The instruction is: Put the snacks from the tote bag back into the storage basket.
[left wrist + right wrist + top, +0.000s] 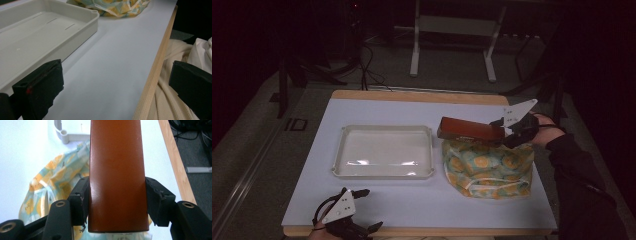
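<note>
The right gripper (503, 131), on a dark-sleeved arm entering from the right, points left with its jaws clamped, while the left gripper (369, 209) rests low at the near edge, jaws spread wide.

One white tray (384, 151) is lying at nine o'clock, one patterned cloth bag (487, 170) at three, one brown block (469, 130) hanging above it.

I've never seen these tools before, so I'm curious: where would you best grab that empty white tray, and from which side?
Take the white tray by its near long wall, close to the left hand-held gripper, which rests open at the near table edge. The tray lies flat, far too wide to span, but its thin upright rim suits a pinch: one jaw inside, one outside, coming from above. The patterned fabric bag crowds its right side.
</note>
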Action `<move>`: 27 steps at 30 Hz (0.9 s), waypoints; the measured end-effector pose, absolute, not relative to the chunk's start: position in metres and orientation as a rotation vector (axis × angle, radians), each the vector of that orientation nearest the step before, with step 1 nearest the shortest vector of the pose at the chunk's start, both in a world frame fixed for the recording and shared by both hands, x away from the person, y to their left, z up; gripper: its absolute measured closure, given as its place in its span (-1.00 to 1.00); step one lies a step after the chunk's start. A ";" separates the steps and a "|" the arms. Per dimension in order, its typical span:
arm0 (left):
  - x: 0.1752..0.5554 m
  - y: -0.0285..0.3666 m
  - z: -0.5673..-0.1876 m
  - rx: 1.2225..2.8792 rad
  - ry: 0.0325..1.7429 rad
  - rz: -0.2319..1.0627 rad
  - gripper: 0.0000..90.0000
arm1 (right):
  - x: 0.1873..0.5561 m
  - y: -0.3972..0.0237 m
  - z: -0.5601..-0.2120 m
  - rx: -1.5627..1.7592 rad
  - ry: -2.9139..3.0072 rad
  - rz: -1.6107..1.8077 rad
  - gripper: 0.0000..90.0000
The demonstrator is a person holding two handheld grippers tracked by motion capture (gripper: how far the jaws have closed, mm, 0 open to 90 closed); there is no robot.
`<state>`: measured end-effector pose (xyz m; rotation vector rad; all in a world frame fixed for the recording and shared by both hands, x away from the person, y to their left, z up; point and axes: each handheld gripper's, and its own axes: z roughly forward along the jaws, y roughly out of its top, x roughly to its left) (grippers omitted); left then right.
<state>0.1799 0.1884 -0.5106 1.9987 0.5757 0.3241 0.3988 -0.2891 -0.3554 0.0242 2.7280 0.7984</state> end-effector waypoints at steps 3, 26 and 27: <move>0.180 0.188 -0.511 2.000 0.572 0.323 -1.00 | 0.400 -0.278 -0.353 -0.003 2.731 0.798 -0.05; 0.178 0.189 -0.510 1.993 0.563 0.316 -1.00 | 0.402 -0.197 -0.351 -0.245 2.768 0.816 -0.05; 0.177 0.189 -0.510 1.995 0.561 0.317 -1.00 | 0.402 -0.193 -0.351 -0.261 2.764 0.815 -0.05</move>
